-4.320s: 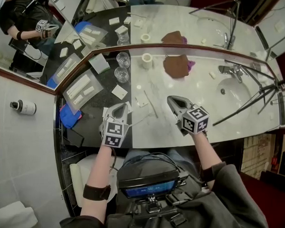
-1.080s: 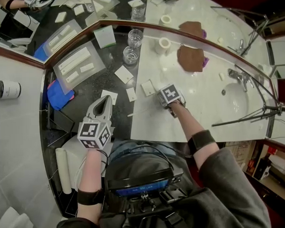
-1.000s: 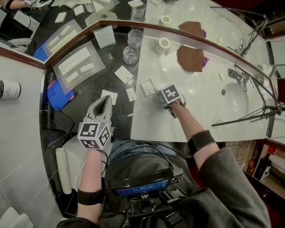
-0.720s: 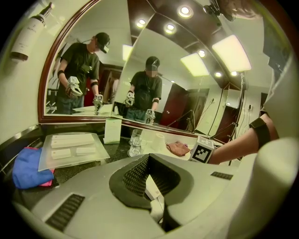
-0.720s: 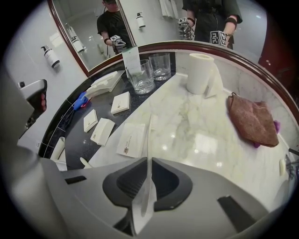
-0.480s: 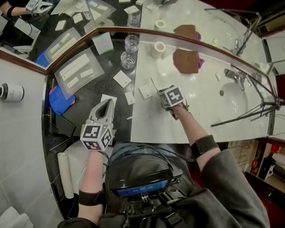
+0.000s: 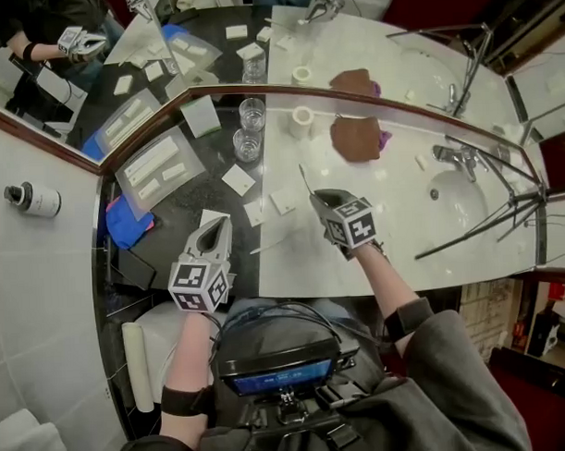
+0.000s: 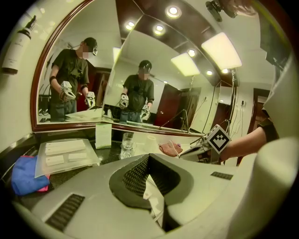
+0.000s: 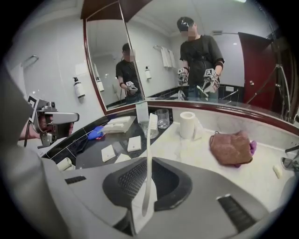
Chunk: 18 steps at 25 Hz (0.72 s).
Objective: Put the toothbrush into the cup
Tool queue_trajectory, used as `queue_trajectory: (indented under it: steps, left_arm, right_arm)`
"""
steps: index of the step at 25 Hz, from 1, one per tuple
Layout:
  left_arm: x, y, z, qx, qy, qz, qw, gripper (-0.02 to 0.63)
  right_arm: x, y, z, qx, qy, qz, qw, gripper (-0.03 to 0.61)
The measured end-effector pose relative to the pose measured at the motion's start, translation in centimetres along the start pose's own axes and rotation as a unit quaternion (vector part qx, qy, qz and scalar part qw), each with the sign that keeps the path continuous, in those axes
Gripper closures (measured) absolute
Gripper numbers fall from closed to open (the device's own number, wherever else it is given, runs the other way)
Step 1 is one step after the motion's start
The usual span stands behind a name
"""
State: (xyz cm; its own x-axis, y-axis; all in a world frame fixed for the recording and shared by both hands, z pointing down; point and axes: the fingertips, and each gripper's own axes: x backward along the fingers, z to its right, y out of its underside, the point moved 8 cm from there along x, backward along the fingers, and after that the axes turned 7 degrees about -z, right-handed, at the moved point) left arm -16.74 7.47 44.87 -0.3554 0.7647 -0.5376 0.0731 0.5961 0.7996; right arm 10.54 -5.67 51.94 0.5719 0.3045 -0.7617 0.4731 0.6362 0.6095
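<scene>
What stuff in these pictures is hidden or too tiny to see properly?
Toothbrush: right gripper view, its bottom end sits buried inside the right claw.
Nearer glass: right gripper view, the brush head covers part of it.
Tap: right gripper view, cut off by the picture's edge.
White packets: head view, too small to read.
Sink: left gripper view, the person's arm blocks it.

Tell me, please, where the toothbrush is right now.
The toothbrush is clamped in the right gripper, mid-frame in the head view, above the white counter, bristles toward a glass.
</scene>
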Motion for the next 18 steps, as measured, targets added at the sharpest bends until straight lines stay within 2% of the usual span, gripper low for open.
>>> queue_trajectory:
  steps: [3, 8, 18]
  left_arm:
    - [0.2, 0.1, 0.8, -0.006, 0.003, -0.002, 1.0000, 0.611]
    - [0.7, 0.4, 1.3, -0.015, 0.005, -0.005, 0.9999, 0.611]
    - [-0.1, 0.9, 1.4, -0.024, 0.006, -0.006, 0.9997, 0.611]
  right_arm:
    - [2.0, 0.3, -0.5, 0.006, 0.000, 0.056, 0.998, 0.529]
    - [3.9, 1.4, -0.6, 0.006, 0.006, 0.118, 0.993, 0.529]
    - [4.8, -0.8, -1.5, 0.033, -0.010, 0.194, 0.980, 0.529]
